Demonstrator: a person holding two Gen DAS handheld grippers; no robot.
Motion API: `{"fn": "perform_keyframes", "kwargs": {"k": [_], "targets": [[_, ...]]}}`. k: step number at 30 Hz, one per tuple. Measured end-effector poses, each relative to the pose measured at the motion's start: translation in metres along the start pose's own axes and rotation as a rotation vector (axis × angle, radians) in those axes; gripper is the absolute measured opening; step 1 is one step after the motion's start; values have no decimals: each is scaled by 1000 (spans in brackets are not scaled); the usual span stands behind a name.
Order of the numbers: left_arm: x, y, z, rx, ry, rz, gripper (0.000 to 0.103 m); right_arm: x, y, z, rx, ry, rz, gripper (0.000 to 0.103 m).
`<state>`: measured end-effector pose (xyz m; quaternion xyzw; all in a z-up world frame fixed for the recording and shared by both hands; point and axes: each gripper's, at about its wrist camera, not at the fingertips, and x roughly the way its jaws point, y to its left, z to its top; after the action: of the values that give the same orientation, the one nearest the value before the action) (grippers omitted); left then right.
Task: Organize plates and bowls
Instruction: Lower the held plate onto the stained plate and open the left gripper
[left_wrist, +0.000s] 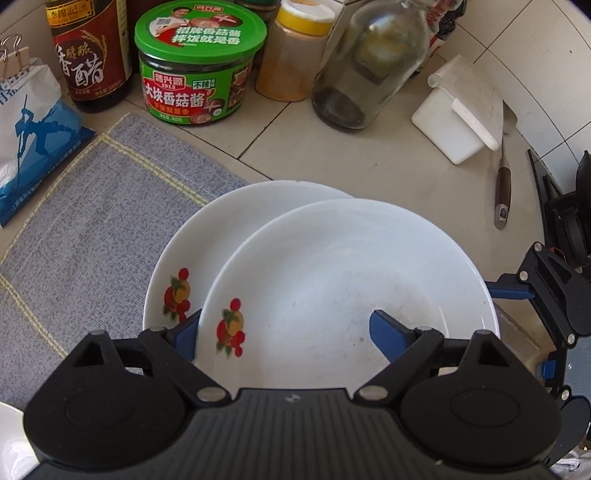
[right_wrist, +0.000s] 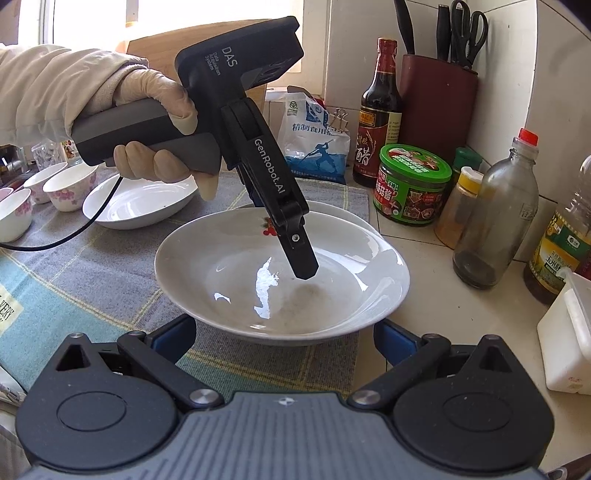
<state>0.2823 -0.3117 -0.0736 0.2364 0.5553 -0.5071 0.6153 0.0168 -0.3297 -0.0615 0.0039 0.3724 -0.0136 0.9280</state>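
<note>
Upper plate (left_wrist: 332, 280) straddled by left tool (left_wrist: 284, 332), one finger inside

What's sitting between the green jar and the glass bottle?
A yellow-lidded spice jar stands between the green jar and the glass bottle. It shows in both wrist views, most clearly the left.
</note>
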Motion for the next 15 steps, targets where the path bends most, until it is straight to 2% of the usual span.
{"fn": "perform_keyframes", "kwargs": {"k": [15], "targets": [[-4,-4,3,48,44,66,91,2,0,1,2,-6,-5,103]]}}
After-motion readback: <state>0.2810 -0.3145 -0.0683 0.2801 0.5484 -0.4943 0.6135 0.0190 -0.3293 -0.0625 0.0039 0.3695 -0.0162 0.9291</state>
